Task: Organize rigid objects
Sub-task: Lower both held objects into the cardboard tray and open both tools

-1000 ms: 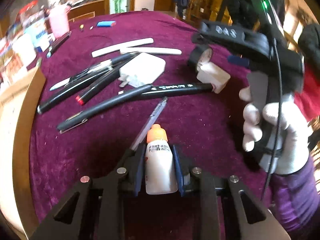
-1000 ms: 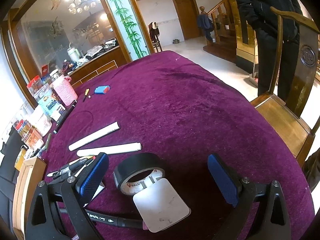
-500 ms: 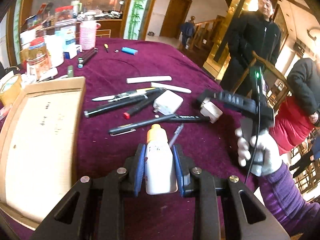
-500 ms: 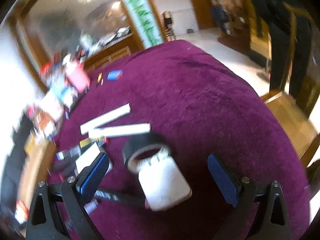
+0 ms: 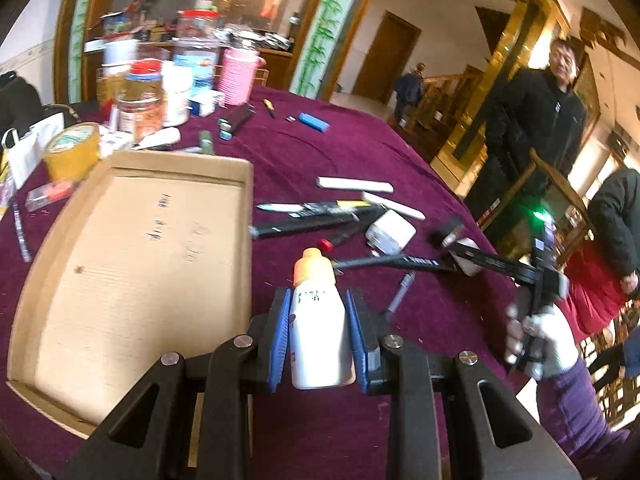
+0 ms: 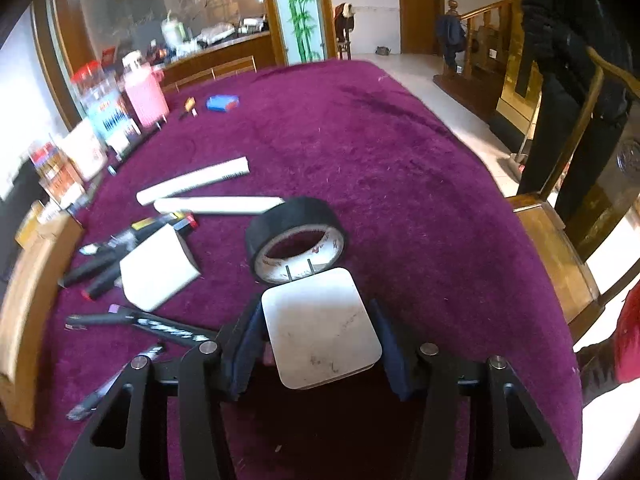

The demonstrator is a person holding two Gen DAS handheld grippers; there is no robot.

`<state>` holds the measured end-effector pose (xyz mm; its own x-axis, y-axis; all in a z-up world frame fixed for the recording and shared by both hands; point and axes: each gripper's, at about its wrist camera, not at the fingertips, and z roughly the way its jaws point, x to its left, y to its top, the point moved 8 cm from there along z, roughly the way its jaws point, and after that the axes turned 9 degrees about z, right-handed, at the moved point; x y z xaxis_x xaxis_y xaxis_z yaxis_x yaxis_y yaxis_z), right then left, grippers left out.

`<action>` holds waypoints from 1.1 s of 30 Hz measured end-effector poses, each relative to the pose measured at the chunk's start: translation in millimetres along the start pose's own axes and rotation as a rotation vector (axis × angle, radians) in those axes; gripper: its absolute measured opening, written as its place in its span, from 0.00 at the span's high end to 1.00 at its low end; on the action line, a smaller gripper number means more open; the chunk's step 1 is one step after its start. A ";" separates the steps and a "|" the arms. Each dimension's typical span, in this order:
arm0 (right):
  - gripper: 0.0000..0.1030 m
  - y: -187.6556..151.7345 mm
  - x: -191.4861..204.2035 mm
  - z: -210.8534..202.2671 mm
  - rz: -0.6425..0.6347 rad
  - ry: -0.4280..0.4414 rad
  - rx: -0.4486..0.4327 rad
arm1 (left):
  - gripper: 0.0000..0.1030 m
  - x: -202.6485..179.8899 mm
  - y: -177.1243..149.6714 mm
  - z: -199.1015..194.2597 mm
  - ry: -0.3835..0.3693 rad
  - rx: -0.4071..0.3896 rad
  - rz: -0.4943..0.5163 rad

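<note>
Judged mid-carry: left gripper (image 5: 319,334) clamped on the small white bottle (image 5: 318,322) just right of the cardboard tray (image 5: 132,264), right gripper (image 6: 318,338) clamped on the white charger (image 6: 320,326) near the tape roll (image 6: 294,236); next, needed swinging over the tray's right edge and letting go.

White, orange-capped bottle (image 5: 318,336); blue-padded claw (image 5: 319,346); black tape roll (image 6: 294,240); purple, seemingly velvet cloth (image 6: 380,160).
</note>
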<state>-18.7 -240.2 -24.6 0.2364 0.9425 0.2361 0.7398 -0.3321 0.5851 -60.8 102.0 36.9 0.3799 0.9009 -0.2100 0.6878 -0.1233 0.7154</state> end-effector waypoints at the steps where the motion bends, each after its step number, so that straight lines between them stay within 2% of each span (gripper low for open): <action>1: 0.44 1.7 2.8 -9.1 0.010 0.022 -0.013 | 0.74 9.1 2.1 -3.5 0.013 -0.008 -0.012; 4: 0.44 9.5 22.4 -35.2 0.033 0.135 -0.026 | 0.74 30.4 6.2 -7.1 0.043 -0.007 -0.036; 7: 0.44 14.3 60.1 -47.2 0.009 0.238 -0.011 | 0.74 55.1 12.4 -6.8 0.075 0.009 -0.053; 10: 0.44 11.9 113.2 -48.3 -0.028 0.361 0.041 | 0.74 80.0 23.0 1.0 0.131 0.031 -0.040; 14: 0.44 0.4 197.4 -32.1 -0.067 0.509 0.156 | 0.74 108.4 35.1 21.0 0.127 0.068 -0.077; 16: 0.44 -7.1 246.8 -18.4 -0.100 0.547 0.203 | 0.74 120.9 40.2 35.5 0.128 0.088 -0.101; 20: 0.43 -16.8 310.0 12.8 -0.107 0.574 0.277 | 0.74 141.8 46.5 63.7 0.125 0.125 -0.160; 23: 0.43 -21.1 338.5 36.3 -0.131 0.518 0.278 | 0.74 158.4 46.6 84.6 0.108 0.157 -0.226; 28: 0.43 -18.2 343.2 66.1 -0.117 0.448 0.282 | 0.74 178.3 44.0 101.9 0.098 0.173 -0.301; 33: 0.42 -14.9 347.3 72.1 -0.133 0.414 0.254 | 0.73 182.5 45.5 110.7 0.100 0.166 -0.326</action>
<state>97.8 94.7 -7.2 -0.1021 0.8656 0.4903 0.8886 -0.1422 0.4361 108.3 214.7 -42.7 0.0679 0.9392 -0.3366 0.8566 0.1181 0.5022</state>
